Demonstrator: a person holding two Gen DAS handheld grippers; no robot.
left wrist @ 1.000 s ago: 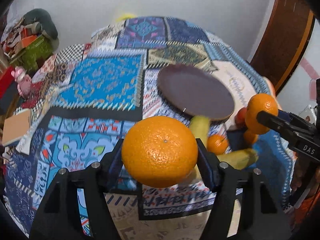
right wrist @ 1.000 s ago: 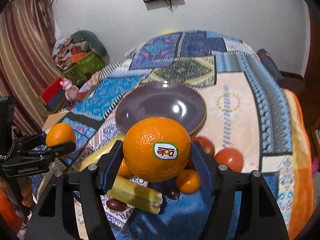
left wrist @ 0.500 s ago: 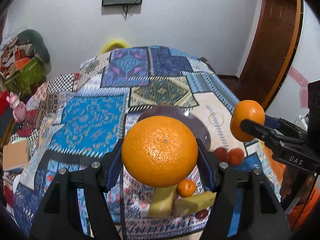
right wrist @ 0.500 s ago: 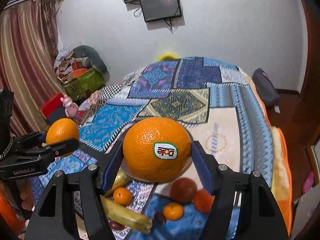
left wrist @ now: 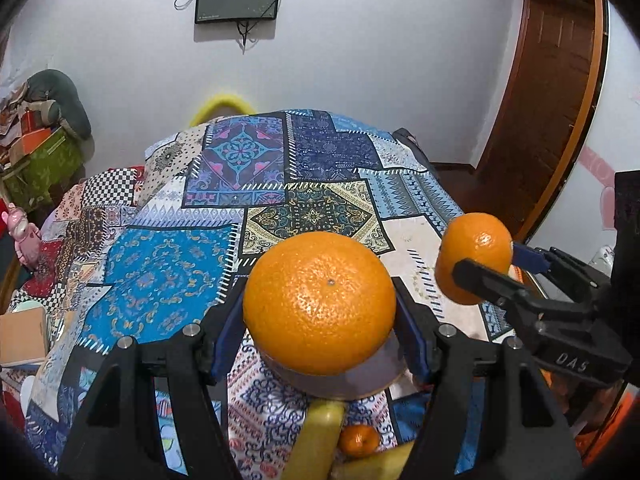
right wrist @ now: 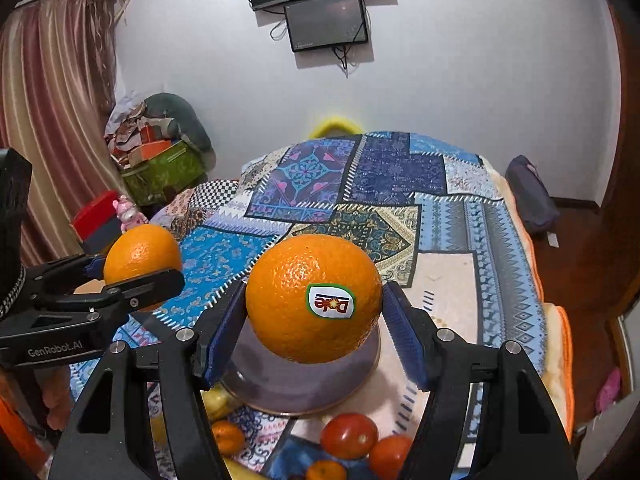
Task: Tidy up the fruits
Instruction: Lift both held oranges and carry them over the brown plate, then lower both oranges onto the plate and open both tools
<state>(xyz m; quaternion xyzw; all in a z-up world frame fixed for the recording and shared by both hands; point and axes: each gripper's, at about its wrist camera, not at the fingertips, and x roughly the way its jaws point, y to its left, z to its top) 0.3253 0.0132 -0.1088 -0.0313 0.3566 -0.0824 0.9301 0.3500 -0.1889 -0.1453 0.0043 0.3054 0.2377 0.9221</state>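
Observation:
My left gripper (left wrist: 320, 312) is shut on a large plain orange (left wrist: 319, 303), held in the air above the patchwork bedspread. My right gripper (right wrist: 314, 316) is shut on a second orange (right wrist: 314, 298) that bears a Dole sticker. Each gripper shows in the other's view: the right one (left wrist: 476, 264) at the right edge, the left one (right wrist: 142, 266) at the left edge. A dark purple plate (right wrist: 304, 384) lies on the bed just below and behind both oranges, partly hidden by them. On the cloth near the plate lie small tangerines (right wrist: 228, 436), tomatoes (right wrist: 349, 435) and bananas (left wrist: 316, 440).
The patchwork bedspread (left wrist: 168, 280) stretches away to a white wall with two screens (right wrist: 328, 24). At the left are boxes and clutter (right wrist: 160, 160), a pink toy (left wrist: 26, 236) and a curtain (right wrist: 44, 120). A wooden door (left wrist: 552, 92) stands at the right.
Both grippers have risen with their oranges and tilted up, so more wall and the screens show. The plate and loose fruit have dropped low in both views.

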